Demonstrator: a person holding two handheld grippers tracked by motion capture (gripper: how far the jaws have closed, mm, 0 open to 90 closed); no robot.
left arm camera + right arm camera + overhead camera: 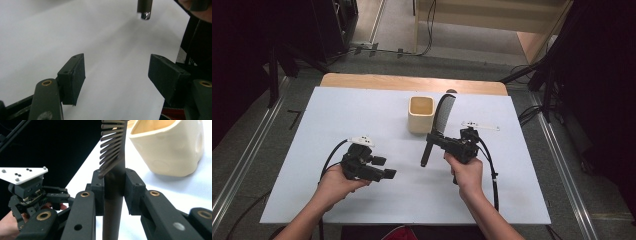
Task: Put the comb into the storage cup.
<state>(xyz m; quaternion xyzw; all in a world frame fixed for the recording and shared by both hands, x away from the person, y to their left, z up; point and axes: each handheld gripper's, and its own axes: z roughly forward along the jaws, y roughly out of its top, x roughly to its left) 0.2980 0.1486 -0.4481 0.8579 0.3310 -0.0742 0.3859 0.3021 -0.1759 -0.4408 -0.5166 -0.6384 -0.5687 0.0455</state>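
Nearest you, your forearms come in over the near edge of the tabletop (pixel 287 200), a white sheet with a strip of bare wood along its far edge. Your left tongs (pixel 384 167) hover near-left with jaws spread wide and nothing between them; in the left gripper view those tongs (pixel 116 75) frame only bare white surface, with the comb's handle tip hanging at the top. Your right tongs (pixel 430 140) are clamped on the comb (pixel 441 117); the right gripper view shows the pads of those tongs (pixel 113 192) squeezing the handle just below the teeth of the comb (pixel 112 152).

Here's the relation that matters: the comb's long axis runs near-to-far, handle end low and near, toothed end high and far, tilted up over the tabletop. The cup (pixel 420 114) stands just left of the teeth, open mouth up, close beside but not touching as far as I can tell. In the right gripper view the cup (pixel 172 150) sits just beyond and to the right. Your right hand is plainly the nearer one to it; the left is well apart.

My read: you're set to swing the comb left over the rim and lower it, handle first.

Around you: grey floor, cables, dark curtains on both sides.
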